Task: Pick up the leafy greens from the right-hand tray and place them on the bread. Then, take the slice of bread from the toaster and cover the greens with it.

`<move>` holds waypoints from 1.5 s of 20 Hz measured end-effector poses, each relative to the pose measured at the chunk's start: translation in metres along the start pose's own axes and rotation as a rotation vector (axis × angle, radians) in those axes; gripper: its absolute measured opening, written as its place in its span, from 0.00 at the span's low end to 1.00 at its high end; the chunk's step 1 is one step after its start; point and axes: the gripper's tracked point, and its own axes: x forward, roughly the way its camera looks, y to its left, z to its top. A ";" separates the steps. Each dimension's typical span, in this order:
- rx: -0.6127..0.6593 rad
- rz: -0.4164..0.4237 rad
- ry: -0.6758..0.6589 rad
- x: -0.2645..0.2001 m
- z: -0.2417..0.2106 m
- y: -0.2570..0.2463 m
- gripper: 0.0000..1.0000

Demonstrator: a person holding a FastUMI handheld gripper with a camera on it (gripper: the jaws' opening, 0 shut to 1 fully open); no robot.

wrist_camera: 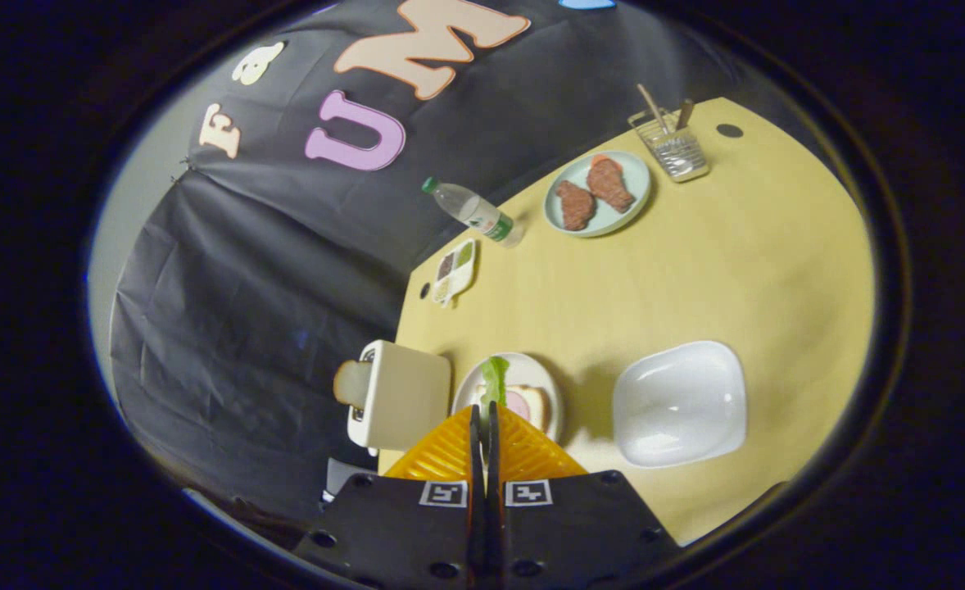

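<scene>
The gripper (484, 414) sits at the bottom centre of the frame, its fingers (450, 451) pressed together on the lower end of the greens (496, 378), which stick up from between the tips. Just behind the leaf lies a round white plate (550, 385) with a slice of bread (532, 403) on it, something pink showing on top of the slice. The leaf hangs over the left part of that plate.

Left of the plate stands a cream toaster (400, 395) at the table's edge, with a second slice (351, 383) poking out of its slot toward the left. To the right of the plate, in the lower right of the frame, is a white tray (679, 403), nothing in it.

Farther up the yellow table (736, 270) are a pale plate (599, 224) with two brown pieces of meat (593, 192), a wire holder (671, 147) with utensils at the upper right, a bottle (474, 211) lying on its side, and a small sectioned dish (454, 270) near the table's left edge.
</scene>
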 end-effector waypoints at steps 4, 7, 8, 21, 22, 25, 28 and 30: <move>0.014 0.055 0.020 0.044 -0.020 0.033 0.03; 0.041 0.089 0.040 0.075 -0.036 0.058 0.03; 0.045 0.091 0.044 0.085 -0.040 0.061 0.03; -0.041 -0.311 0.045 0.151 -0.087 -0.051 0.03; -0.051 -0.330 0.034 0.152 -0.086 -0.055 0.03; -0.115 -0.393 -0.002 0.152 -0.079 -0.064 0.03; -0.262 -0.452 -0.012 0.150 -0.076 -0.071 0.03; -0.339 -0.494 -0.009 0.150 -0.075 -0.076 0.09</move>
